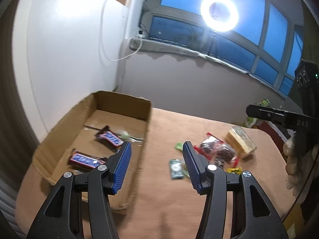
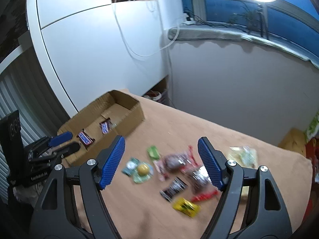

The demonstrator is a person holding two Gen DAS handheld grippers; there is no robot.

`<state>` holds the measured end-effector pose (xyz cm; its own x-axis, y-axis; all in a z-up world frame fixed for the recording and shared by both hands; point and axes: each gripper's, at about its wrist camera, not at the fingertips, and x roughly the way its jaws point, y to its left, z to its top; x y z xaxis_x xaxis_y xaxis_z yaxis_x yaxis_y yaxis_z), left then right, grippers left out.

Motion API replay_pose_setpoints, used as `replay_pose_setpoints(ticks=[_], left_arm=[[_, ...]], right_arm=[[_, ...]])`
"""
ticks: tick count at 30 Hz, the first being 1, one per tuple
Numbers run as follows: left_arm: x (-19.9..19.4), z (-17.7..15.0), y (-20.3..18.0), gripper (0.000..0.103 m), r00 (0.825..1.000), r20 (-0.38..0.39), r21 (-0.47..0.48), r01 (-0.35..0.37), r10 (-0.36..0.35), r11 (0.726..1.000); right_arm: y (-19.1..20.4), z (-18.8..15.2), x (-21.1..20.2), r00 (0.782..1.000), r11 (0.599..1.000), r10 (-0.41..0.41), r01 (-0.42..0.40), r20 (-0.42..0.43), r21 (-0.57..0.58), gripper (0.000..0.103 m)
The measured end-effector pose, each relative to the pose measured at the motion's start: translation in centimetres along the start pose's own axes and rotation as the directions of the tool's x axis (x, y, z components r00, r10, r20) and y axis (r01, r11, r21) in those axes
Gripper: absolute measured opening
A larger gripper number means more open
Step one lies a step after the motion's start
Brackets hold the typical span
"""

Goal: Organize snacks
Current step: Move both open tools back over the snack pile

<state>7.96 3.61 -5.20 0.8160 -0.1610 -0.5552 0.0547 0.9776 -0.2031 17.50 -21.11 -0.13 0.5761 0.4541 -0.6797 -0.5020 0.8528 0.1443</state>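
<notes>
An open cardboard box [image 1: 123,107] sits at the table's left with two blue-and-red chocolate bars [image 1: 108,137] [image 1: 85,159] inside. My left gripper [image 1: 157,149] hovers open over the box's right wall, nothing between its fingers. Loose snacks lie to the right: a dark red bag [image 1: 217,149], a green packet [image 1: 175,168] and a pale yellow pack [image 1: 241,141]. In the right wrist view my right gripper [image 2: 161,145] hangs open and empty above the snack pile: a round yellow sweet [image 2: 142,169], a black packet [image 2: 174,188], a yellow packet [image 2: 185,207]. The box [image 2: 129,123] is behind on the left.
The brown tabletop [image 2: 199,119] meets white cabinet doors [image 2: 89,49] on the left and a grey wall behind. A ring light [image 1: 219,13] glares at the window. A gloved hand [image 1: 295,159] holds the right tool at the table's right edge. Both views are motion-blurred.
</notes>
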Motion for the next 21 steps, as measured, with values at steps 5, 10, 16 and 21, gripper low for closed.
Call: replay_pose_setpoints(ticks=[5, 10, 16, 21], left_arm=[[1.3, -0.5, -2.5, 0.053, 0.999, -0.028, 0.036, 0.046, -0.045, 0.998], [2.7, -1.2, -4.6, 0.053, 0.995, -0.067, 0.072, 0.083, -0.078, 0.994], [4.7, -1.9, -5.7, 0.052, 0.99, -0.115, 0.084, 0.095, -0.085, 0.992], [6.5, -2.3, -6.3, 0.046, 0.984, -0.159, 0.101, 0.095, -0.078, 0.99]], right_arm=[[-2.5, -2.6, -1.4, 0.999, 1.0, -0.027, 0.028, -0.029, 0.015, 0.078], [-3.4, -5.5, -1.4, 0.996, 0.999, -0.035, 0.034, -0.084, -0.015, 0.078], [-3.3, -8.8, 0.1, 0.988, 0.998, 0.0, -0.011, -0.157, -0.068, 0.078], [-3.0, -10.7, 2.0, 0.978, 0.994, 0.011, -0.033, -0.208, -0.106, 0.078]])
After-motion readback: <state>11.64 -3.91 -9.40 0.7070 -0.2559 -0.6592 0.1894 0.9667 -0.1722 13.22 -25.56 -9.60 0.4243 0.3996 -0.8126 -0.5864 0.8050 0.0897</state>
